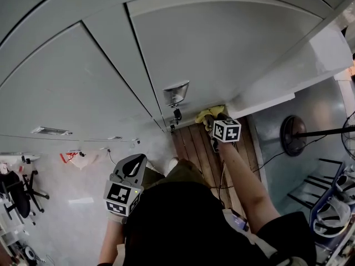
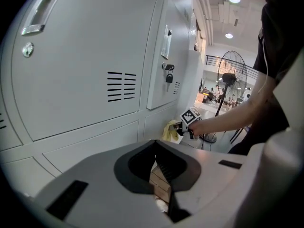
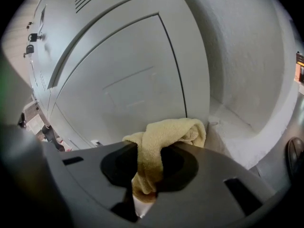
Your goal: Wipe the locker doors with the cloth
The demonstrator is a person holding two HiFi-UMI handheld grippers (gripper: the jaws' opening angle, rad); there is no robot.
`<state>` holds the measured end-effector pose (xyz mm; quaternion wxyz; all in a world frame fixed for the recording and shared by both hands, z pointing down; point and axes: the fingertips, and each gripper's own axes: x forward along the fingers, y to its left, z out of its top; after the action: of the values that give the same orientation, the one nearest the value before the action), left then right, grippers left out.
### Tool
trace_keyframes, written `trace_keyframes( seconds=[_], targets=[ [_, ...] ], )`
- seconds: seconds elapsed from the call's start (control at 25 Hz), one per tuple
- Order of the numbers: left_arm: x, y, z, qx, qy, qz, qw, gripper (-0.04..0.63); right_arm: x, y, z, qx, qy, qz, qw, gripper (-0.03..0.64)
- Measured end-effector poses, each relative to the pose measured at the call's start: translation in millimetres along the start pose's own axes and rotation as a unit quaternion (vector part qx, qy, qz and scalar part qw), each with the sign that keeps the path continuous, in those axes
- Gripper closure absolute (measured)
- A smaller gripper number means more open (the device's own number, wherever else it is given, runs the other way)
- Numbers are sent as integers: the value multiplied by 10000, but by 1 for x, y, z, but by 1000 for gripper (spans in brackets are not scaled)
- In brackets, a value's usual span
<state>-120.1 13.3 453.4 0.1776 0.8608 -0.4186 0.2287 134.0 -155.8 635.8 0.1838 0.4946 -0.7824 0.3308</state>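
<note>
The cloth [image 3: 164, 139] is pale yellow terry with a nubbly pile. It is bunched into a soft lump, not spread flat. One fold loops over the top and a narrower tail hangs down between the jaws, where it looks darker, though I cannot tell whether that is damp or shadow.

The right gripper [image 3: 146, 177] has its jaws pinched onto that tail, so most of the cloth bulges out beyond the tips. It holds the cloth low down at the near right corner of a grey locker door [image 3: 126, 80], just beside the rough white wall [image 3: 237, 56]. The cloth looks pressed to the metal there, but real contact cannot be made out. In the head view this spot is at the foot of the lockers, just above the brown wooden floor boards [image 1: 194, 143].

The left gripper [image 2: 160, 172] hangs back, well to the left and nearer the person. Its jaws are closed tip to tip with nothing between them — only floor shows through the gap.

A small padlock [image 2: 169, 77] hangs under the handle [image 2: 167, 42] of a door further left. A standing fan [image 2: 232, 75] is far off on the right.
</note>
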Motion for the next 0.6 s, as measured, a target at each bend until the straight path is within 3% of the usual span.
trace_keyframes(
  seconds=[0.6],
  targets=[
    [-15,11,-16,-155,-4,100,9998,586,26,51,-23,-49,315,236,9992,532]
  ],
)
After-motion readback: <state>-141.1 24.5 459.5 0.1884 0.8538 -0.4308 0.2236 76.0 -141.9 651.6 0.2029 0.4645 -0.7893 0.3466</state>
